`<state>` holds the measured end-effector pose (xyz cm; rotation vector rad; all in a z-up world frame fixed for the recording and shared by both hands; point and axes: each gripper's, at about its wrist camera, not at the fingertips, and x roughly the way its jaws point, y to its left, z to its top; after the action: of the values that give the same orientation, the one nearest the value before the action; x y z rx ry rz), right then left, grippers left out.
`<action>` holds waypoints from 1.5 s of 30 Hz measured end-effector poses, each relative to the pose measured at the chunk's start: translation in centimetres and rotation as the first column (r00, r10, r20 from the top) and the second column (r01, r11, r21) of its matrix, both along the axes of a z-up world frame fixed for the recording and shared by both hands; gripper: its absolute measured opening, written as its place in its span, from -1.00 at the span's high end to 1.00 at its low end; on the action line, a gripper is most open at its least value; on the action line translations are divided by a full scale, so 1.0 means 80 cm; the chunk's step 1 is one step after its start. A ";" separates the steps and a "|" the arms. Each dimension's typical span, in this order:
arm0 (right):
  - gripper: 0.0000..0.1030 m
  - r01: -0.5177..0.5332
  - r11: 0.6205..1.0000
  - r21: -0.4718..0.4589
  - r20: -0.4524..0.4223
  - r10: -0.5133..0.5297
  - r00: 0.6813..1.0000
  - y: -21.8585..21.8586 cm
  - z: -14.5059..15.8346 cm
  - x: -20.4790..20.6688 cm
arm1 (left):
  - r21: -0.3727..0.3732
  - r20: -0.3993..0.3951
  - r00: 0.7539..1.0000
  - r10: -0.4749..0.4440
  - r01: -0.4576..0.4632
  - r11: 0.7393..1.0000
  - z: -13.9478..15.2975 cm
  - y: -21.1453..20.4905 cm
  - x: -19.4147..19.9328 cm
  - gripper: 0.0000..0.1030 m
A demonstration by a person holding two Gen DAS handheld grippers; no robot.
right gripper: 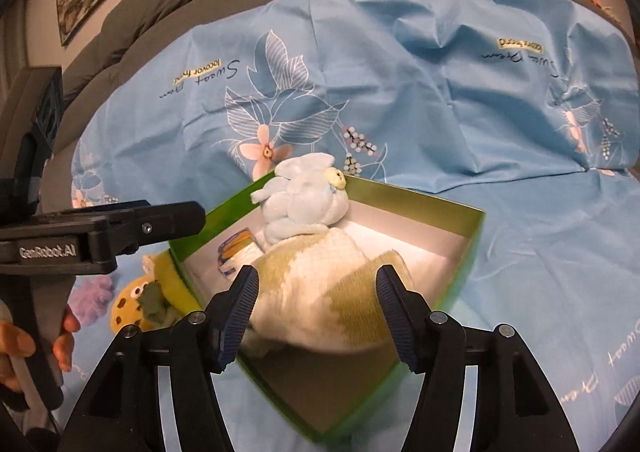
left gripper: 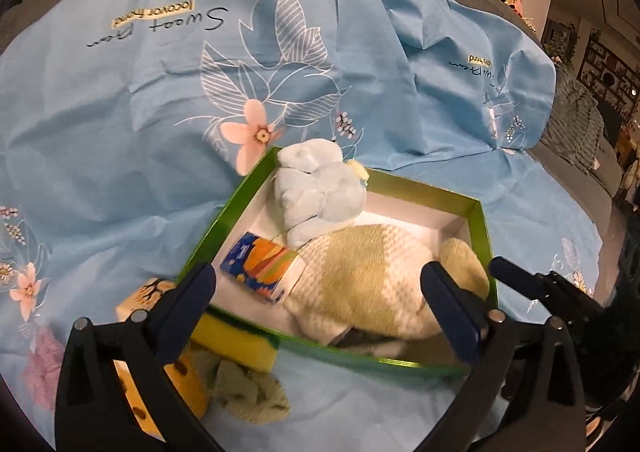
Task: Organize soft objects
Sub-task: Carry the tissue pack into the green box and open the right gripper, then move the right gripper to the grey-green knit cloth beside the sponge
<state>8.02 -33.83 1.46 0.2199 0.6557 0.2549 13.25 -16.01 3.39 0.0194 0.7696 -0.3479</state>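
Covering the sofa, the blue sheet (left gripper: 120,124) gives a soft bed for sorting. The green box (left gripper: 482,228) sits at six o'clock as the collecting bin; inside lie the yellow-white towel (left gripper: 360,276), a blue plush (left gripper: 316,188) at twelve o'clock, a tissue pack (left gripper: 260,268) at nine. Left gripper (left gripper: 320,292) gapes wide, right gripper (right gripper: 316,312) partly open, both empty astride the towel, probably just released.

Warm indoor light, fairly dim, and the blue sheet (left gripper: 120,140) takes it evenly. Brightest spot: the white floor inside the green box (left gripper: 240,192). Its near wall smears with motion blur in both views. Beyond the sheet, fisheye bending curves everything and the corners go black.
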 end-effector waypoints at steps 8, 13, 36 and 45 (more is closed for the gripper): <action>-0.23 -0.027 1.000 0.002 0.024 0.027 0.999 0.017 0.018 -0.038 | -0.011 0.020 1.000 -0.002 0.002 1.000 0.007 0.013 -0.040 -0.98; -0.24 -0.057 0.998 -0.011 0.038 0.058 0.998 0.037 0.028 -0.054 | -0.038 0.025 1.000 0.001 0.000 0.999 0.014 0.023 -0.061 -0.98; -0.24 -0.225 0.973 -0.047 -0.035 0.223 0.974 0.141 0.018 -0.074 | -0.066 -0.020 0.994 0.108 -0.109 0.992 -0.013 0.114 -0.107 -0.98; -0.24 -0.285 0.958 -0.036 -0.110 0.279 0.954 0.177 -0.009 -0.052 | -0.100 -0.109 0.983 0.147 -0.158 0.982 -0.054 0.155 -0.103 -0.98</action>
<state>3.86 -19.69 0.72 0.0895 0.7966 0.5033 4.99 -3.60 -0.95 -0.1599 0.8460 -0.2454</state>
